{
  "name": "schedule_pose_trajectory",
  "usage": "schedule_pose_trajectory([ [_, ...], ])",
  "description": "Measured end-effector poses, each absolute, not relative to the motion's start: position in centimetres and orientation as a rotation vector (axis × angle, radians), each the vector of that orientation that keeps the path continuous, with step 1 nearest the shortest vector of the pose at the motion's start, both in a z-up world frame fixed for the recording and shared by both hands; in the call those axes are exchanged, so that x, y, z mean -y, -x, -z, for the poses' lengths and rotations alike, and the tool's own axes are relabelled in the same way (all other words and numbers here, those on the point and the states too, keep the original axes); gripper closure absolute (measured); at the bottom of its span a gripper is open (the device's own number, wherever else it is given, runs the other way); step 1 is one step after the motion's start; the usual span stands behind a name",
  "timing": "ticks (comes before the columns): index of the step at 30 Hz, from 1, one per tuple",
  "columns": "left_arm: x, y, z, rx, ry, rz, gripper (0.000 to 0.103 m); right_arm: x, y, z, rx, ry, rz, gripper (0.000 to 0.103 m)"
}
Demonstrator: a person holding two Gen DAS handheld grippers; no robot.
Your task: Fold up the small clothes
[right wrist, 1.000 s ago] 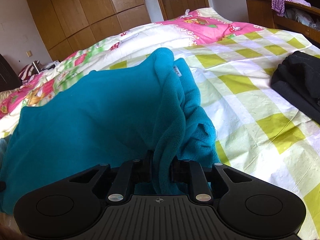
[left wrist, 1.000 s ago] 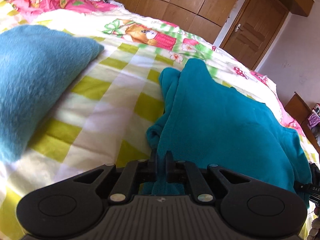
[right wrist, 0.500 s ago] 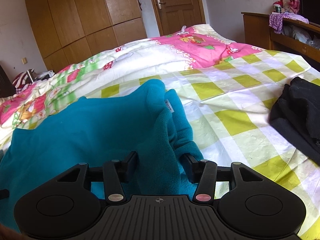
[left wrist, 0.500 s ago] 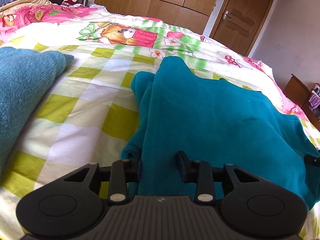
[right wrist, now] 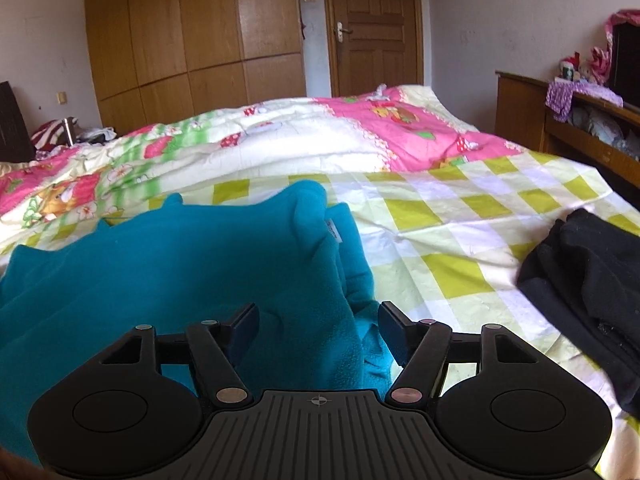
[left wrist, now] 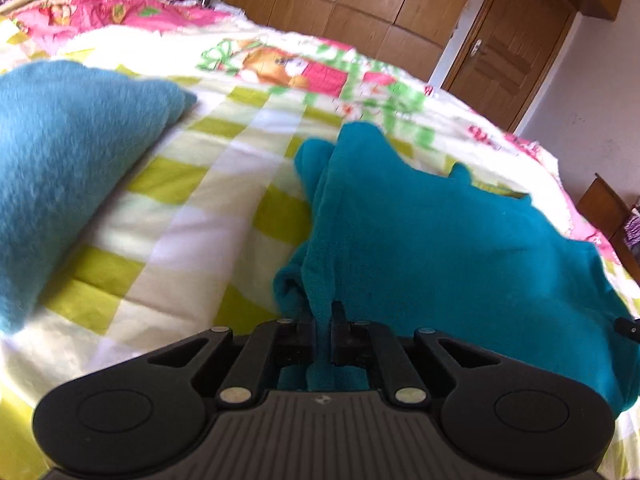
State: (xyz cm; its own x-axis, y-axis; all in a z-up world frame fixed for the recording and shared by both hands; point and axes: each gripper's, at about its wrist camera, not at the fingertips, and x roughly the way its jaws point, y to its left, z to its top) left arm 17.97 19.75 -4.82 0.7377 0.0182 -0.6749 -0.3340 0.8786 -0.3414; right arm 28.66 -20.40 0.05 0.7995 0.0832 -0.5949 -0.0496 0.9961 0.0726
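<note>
A teal fleece garment (left wrist: 440, 240) lies folded on the checked bedspread (left wrist: 192, 216). In the left wrist view my left gripper (left wrist: 323, 312) is shut on the garment's near left edge, with a ridge of fleece pinched between the fingers. In the right wrist view the same teal garment (right wrist: 180, 264) spreads to the left, a white label (right wrist: 332, 233) showing at its folded right side. My right gripper (right wrist: 318, 314) is open wide just above the garment's near right edge. Fleece lies between the fingers, and I cannot tell whether they touch it.
A folded light-blue fuzzy cloth (left wrist: 60, 160) lies left of the garment. A black garment (right wrist: 588, 280) lies on the bed to the right. A pink and white quilt (right wrist: 320, 140) covers the far bed. Wooden furniture (right wrist: 560, 128) stands at the right, a wardrobe (right wrist: 200, 32) and door behind.
The left gripper, open half a second ago, has shut on the teal edge again. The right gripper let go of the fleece, opened wider and its view tilted up.
</note>
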Motion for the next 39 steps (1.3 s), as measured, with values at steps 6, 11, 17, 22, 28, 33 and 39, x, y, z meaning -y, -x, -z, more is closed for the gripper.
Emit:
schedule_pose_trajectory([
  [6, -17.7, -18.0, 3.3, -0.675, 0.283, -0.219, 0.077, 21.3, -29.7, -1.1, -0.596, -0.05, -0.057, 0.038],
  [11, -17.6, -18.3, 3.1, -0.668, 0.265, -0.23, 0.077, 23.0, -28.1, 0.6, -0.703, -0.093, -0.061, 0.094],
  [17, -15.4, -20.0, 4.2, -0.72, 0.074, -0.227, 0.076, 25.8, -28.6, 2.7, -0.776, -0.24, -0.018, 0.095],
  [22, -16.5, -19.1, 3.0, -0.696, 0.158, -0.242, 0.073, 26.0, -25.8, 0.6, -0.742, -0.243, -0.017, 0.084],
  [28, -15.8, -16.9, 2.1, -0.66, 0.115, -0.234, 0.065, 24.6, -21.3, 0.5, -0.72, -0.175, -0.172, 0.039],
  [33, -16.2, -17.8, 4.5, -0.774, 0.201, -0.202, 0.064, 24.8, -22.2, 3.6, -0.797, -0.2, -0.1, 0.072],
  [39, -15.3, -16.9, 4.4, -0.806, 0.164, -0.16, 0.069, 26.6, -20.2, 2.7, -0.833, -0.304, -0.14, 0.094],
])
